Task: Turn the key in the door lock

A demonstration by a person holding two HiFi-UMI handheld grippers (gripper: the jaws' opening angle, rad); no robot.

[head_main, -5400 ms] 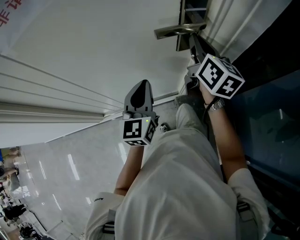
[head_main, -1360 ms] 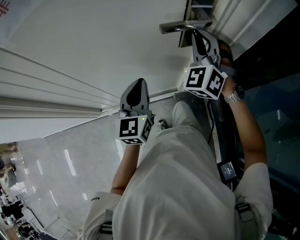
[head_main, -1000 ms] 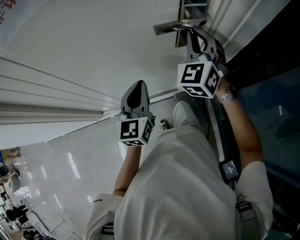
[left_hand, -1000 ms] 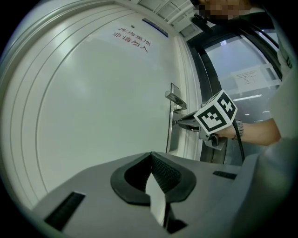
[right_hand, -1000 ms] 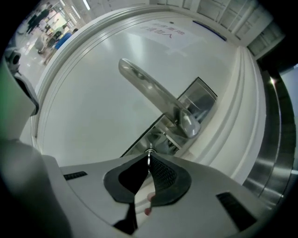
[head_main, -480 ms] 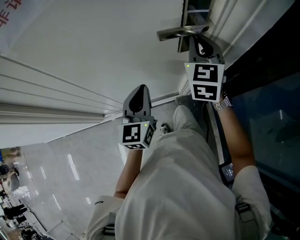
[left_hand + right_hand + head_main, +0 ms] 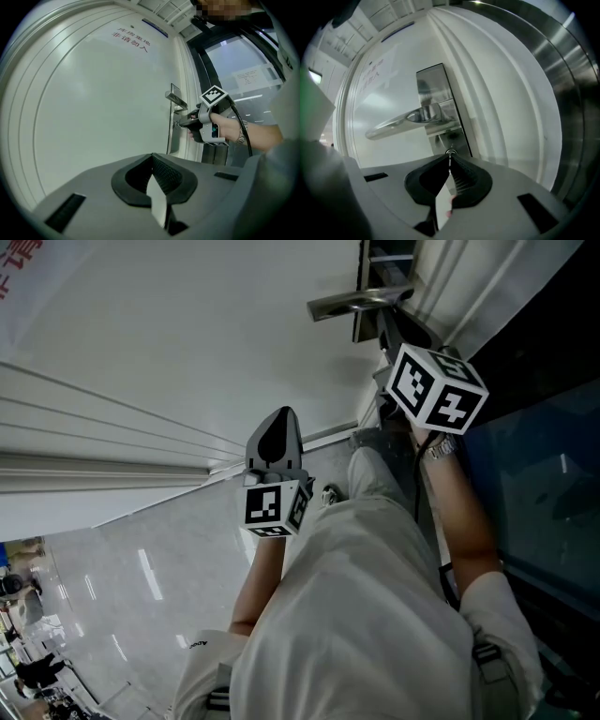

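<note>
Our right tongs (image 7: 449, 158) gripped the key (image 7: 450, 152) just below the door handle (image 7: 408, 119); our left tongs (image 7: 153, 159) sat closed, empty, well away from it.

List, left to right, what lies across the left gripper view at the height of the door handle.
White door → door handle → right gripper → wristwatch on the person's arm.

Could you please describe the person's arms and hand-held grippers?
The left hand-held gripper and right hand-held gripper are grey, each with a black-and-white marker cube. A black cable runs from the right one. Short white sleeves; metal watch on the right wrist.
</note>
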